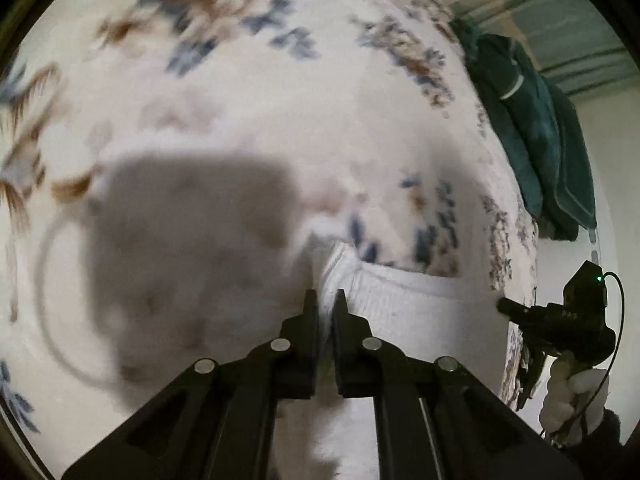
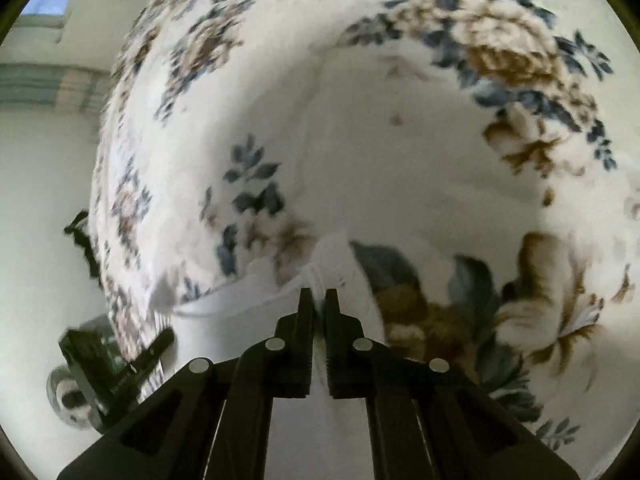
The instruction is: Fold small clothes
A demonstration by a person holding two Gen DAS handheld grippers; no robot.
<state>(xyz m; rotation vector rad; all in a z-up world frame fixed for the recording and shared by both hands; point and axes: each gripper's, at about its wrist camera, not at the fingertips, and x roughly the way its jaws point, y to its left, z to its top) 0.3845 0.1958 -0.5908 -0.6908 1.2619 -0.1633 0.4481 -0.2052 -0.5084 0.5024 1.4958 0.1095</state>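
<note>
1. Left hand-held gripper (image 1: 328, 300) pinches the white ribbed cloth (image 1: 400, 300) at its bunched edge.
2. Right hand-held gripper (image 2: 319, 300) clamps the cloth's other thin edge.
3. Cloth stretches between them above a fuzzy floral blanket (image 1: 280, 100).

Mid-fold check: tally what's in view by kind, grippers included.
White ribbed knit garment: 1, pinched by both grippers
Dark teal towel at the bed's far edge: 1
Cream fleece blanket with blue and brown flowers: 1
Black two-finger grippers: 2, left gripper, right gripper
Total: 5
</note>
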